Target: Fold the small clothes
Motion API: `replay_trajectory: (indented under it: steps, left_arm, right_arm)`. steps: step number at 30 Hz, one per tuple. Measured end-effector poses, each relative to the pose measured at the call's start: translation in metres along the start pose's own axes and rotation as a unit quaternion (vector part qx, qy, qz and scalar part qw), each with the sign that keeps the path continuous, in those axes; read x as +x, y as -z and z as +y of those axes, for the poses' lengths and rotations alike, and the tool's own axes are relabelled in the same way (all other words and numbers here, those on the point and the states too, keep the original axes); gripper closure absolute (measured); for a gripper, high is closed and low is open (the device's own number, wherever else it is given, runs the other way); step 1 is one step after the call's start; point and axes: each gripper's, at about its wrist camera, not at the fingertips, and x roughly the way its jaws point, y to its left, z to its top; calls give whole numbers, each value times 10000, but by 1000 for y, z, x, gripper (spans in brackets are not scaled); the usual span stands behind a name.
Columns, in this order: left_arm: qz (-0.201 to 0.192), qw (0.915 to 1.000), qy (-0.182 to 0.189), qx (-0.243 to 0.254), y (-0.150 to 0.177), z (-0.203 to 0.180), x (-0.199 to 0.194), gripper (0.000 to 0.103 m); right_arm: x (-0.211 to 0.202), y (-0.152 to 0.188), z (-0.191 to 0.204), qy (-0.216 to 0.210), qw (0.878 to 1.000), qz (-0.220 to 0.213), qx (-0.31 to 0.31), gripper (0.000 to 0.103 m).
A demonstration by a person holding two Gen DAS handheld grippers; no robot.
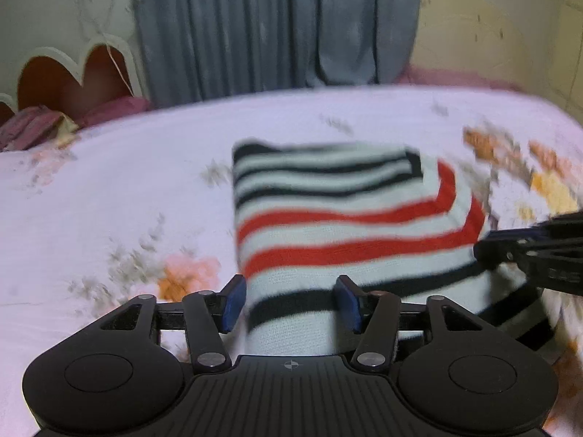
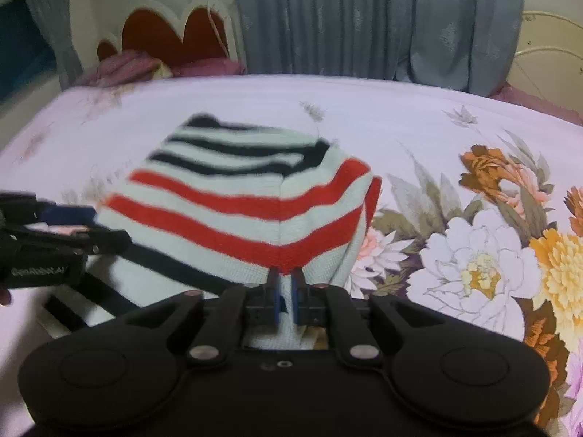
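One striped garment (image 1: pixel 339 218), white with black and red bands, lies folded on the bed (image 1: pixel 109 189), near the middle of the flowered sheet and toward its near edge.

The left gripper (image 1: pixel 291 300) stands at the garment's left near corner. Its two blue pads (image 1: pixel 233 302) are well apart, with the cloth's edge lying loose between them and neither pad pressing on it. Seen from the right wrist view, its black housing carries small white lettering, too blurred to read with certainty.

The right gripper (image 2: pixel 286 300) sits at the garment's right near corner, over the seam where the red bands meet. Its jaws are only narrowly apart, with a fold of white knit in the slot; whether the pads pinch it cannot be told.

Behind the bed hang grey curtains (image 1: pixel 273 25), and one scalloped headboard (image 2: pixel 171 32) stands at the far left corner.
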Motion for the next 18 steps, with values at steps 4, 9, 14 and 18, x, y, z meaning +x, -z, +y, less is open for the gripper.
replay_trajectory:
  steps: [4, 9, 14, 18]
  left_arm:
    - [-313, 9991, 0, -275, 3, 19, -16, 8]
    - [-14, 9939, 651, -885, 7, 48, -1, 8]
    - [421, 9859, 1065, -1223, 19, 60, 27, 13]
    - [578, 9741, 1431, -1651, 23, 69, 41, 15]
  right_arm:
    - [-27, 7, -20, -249, 9973, -424, 538, 49]
    - [-12, 23, -65, -863, 9801, -116, 1782, 50]
    - [11, 35, -86, -1600, 9525, 114, 2589, 42]
    - [30, 41, -90, -1893, 9370, 227, 2928, 42]
